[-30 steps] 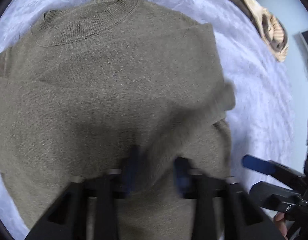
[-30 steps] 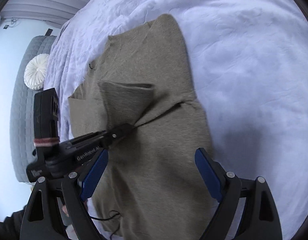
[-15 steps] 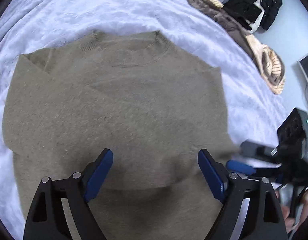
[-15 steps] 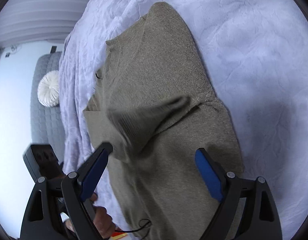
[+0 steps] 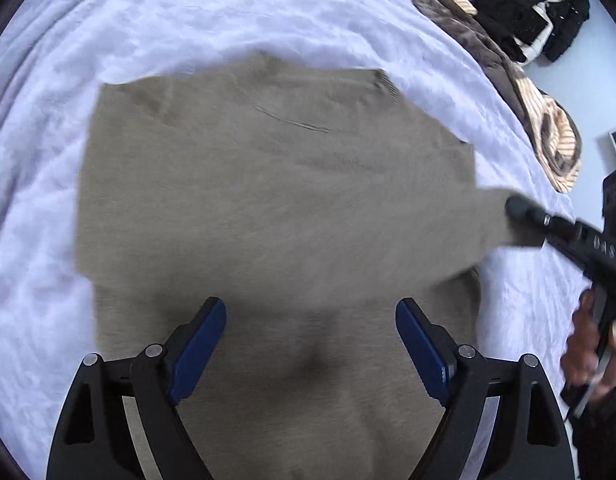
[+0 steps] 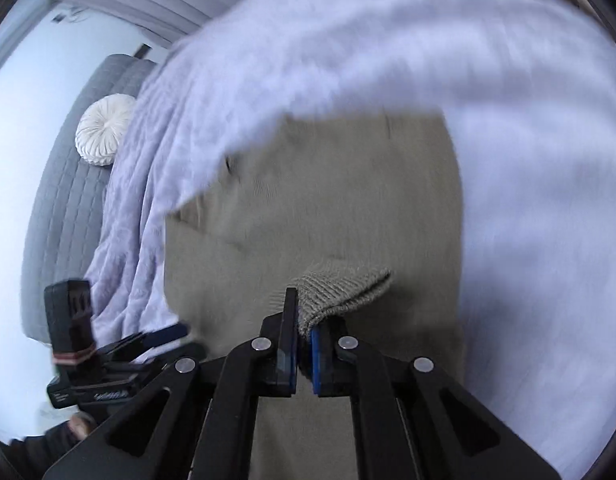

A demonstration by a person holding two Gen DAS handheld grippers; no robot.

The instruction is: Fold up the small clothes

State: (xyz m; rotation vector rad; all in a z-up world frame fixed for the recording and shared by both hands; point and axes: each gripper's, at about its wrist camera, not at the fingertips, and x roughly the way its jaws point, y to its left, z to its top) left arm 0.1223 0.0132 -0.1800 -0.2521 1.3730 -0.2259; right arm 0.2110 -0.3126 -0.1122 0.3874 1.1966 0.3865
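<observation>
An olive-brown knitted sweater [image 5: 276, 200] lies spread on a white bedspread [image 5: 188, 20]. My left gripper [image 5: 309, 344] hovers above its lower body, open, with nothing between the blue pads. In the left wrist view my right gripper [image 5: 519, 208] pulls one sleeve [image 5: 487, 216] out to the right. In the right wrist view that gripper [image 6: 304, 324] is shut on the ribbed cuff [image 6: 339, 288], and the sweater [image 6: 327, 200] lies beyond it. My left gripper [image 6: 160, 334] shows at the lower left there, blurred.
A heap of brown and striped clothes [image 5: 547, 128] and a black garment [image 5: 531, 12] lie at the bed's far right edge. A person's hand [image 5: 591, 352] holds the right gripper. A grey headboard [image 6: 68, 200] with a round white cushion [image 6: 104, 130] stands on the left.
My left gripper let go of the sleeve, opened and drew back above the sweater. My right gripper closed on the sleeve's cuff and pulled it outward.
</observation>
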